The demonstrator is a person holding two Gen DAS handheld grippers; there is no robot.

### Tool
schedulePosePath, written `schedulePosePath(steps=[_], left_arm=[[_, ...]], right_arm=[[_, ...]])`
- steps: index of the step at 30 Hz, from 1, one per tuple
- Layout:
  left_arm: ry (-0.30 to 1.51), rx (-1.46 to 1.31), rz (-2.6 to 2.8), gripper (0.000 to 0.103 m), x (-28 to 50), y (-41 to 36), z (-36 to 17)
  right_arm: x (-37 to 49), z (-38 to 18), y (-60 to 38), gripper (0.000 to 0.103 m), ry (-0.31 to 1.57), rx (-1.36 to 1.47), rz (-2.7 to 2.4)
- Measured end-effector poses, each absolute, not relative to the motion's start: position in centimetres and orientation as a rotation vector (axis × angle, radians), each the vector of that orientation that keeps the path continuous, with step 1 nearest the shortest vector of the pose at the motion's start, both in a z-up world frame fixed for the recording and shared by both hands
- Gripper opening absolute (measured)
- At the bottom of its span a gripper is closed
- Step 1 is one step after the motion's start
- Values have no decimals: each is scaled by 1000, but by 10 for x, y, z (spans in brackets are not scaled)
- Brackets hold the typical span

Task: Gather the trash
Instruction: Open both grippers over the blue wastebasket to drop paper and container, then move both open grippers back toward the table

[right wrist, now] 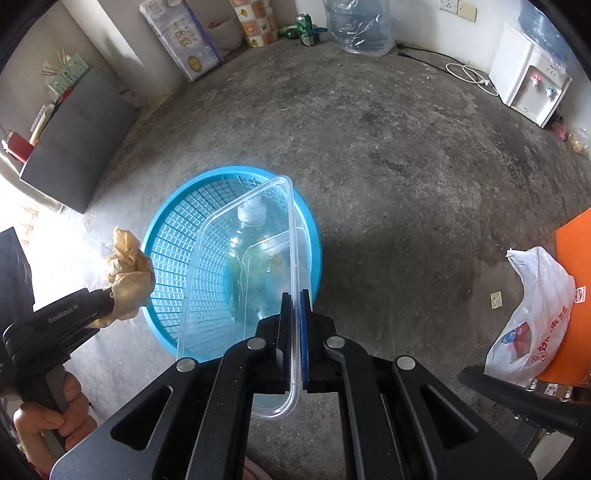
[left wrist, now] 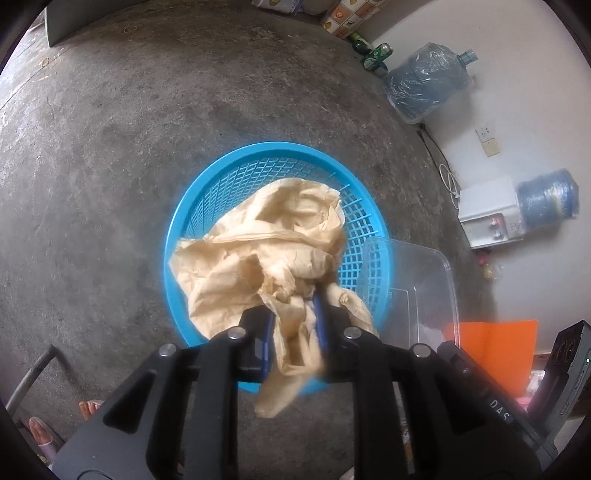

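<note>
The side of the left gripper [right wrist: 110,295] reads "GenRobot.AI" in the right wrist view; in the left wrist view the letters "DAS" show on the right gripper's body. A white bag [right wrist: 532,317] on the floor at the right carries red characters and a small round logo, too distorted to read with confidence. Against the far wall lean a pack [right wrist: 184,40] printed with blue writing and the figure "100", and a green can [right wrist: 305,29].

The left gripper [left wrist: 295,314] points steeply down over a blue basket [left wrist: 207,192]. A crumpled tan bag [left wrist: 258,251] sits between its blue pads [left wrist: 320,321], bunched there and hanging partly over the basket's mouth; the pads stand narrowly apart and, as far as the blur allows, press on the plastic. A hand [right wrist: 48,421] grips its handle at the lower left.

The right gripper [right wrist: 293,306] also tilts steeply down, its fingers nearly together and clamped on the rim of a clear tray [right wrist: 236,280], which is held on edge above the basket [right wrist: 166,236]. Through the tray a clear bottle [right wrist: 251,221] is seen lying inside the basket.

A water jug [left wrist: 428,81] stands by the wall, another sits on a white dispenser [left wrist: 491,210], and an orange sheet [left wrist: 506,350] lies at the right. Toes [left wrist: 88,408] show at the lower left.
</note>
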State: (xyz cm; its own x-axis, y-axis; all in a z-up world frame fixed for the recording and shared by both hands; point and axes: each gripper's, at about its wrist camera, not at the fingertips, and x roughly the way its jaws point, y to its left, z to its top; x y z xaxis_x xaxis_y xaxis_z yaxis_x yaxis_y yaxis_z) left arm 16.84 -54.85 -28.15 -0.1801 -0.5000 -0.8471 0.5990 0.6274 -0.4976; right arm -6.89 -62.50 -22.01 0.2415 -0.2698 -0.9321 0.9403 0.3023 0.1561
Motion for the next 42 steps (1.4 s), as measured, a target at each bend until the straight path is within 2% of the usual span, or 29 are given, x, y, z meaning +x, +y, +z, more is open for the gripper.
schedulePosePath(steps=[2, 5, 7, 9, 14, 22, 31, 35, 42], left_arm=[[1442, 94, -967, 37, 172, -550, -288], [1417, 87, -981, 49, 174, -547, -285], [1389, 79, -996, 54, 174, -544, -280], [1357, 59, -1002, 55, 177, -541, -274], [1304, -10, -990, 55, 187, -531, -253], [1231, -47, -1012, 58, 180, -511, -206], [1159, 8, -1123, 60, 138, -473, -139], [1107, 42, -1185, 68, 113, -445, -99], [1060, 97, -1161, 76, 79, -364, -43]], right_arm=[[-62, -230, -629, 5, 966, 879, -1022], [-57, -247, -633, 8, 987, 892, -1070], [-54, -256, -634, 13, 996, 916, -1075], [-54, -259, -633, 26, 974, 938, -1076], [-56, -252, -623, 37, 913, 931, -1068], [-76, -237, -612, 39, 875, 952, -1051], [-106, -201, -576, 39, 830, 936, -964], [-118, -176, -551, 51, 817, 908, -892], [-133, -127, -510, 65, 755, 828, -769]])
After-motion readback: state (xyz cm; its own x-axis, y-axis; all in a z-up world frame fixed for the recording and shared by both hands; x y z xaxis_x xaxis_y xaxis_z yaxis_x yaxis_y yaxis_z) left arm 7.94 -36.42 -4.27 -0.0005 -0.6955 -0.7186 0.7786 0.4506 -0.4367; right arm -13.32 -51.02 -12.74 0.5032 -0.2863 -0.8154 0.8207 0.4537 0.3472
